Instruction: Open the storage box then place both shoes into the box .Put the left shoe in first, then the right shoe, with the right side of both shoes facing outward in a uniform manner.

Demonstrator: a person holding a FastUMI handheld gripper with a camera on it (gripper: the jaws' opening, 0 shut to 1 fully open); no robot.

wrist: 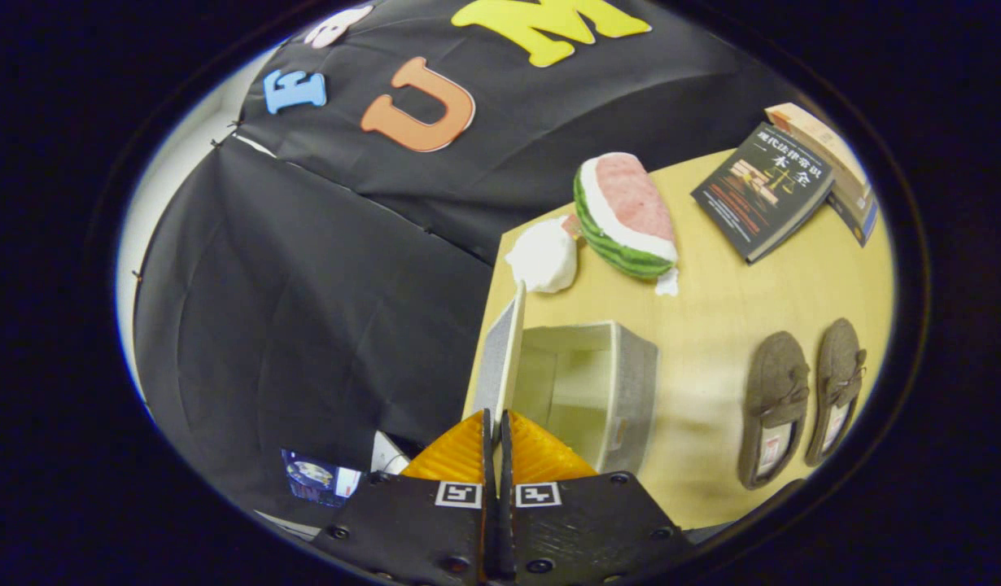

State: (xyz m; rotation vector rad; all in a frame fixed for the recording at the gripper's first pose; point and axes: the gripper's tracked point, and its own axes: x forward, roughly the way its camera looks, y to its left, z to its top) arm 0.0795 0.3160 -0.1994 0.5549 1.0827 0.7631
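While the lid (500,346) is pinched upright by the clenched claw (496,423), the storage box (606,382) lies open. It should be swung fully back before release, well apart from the shoes (802,391).

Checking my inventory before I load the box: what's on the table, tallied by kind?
Shoes: 2, one beside the other
Storage box: 1, lid raised, gripper shut on the lid
Books: 2, dark one, another behind
Watermelon toy: 1
White lump: 1
Total: 7
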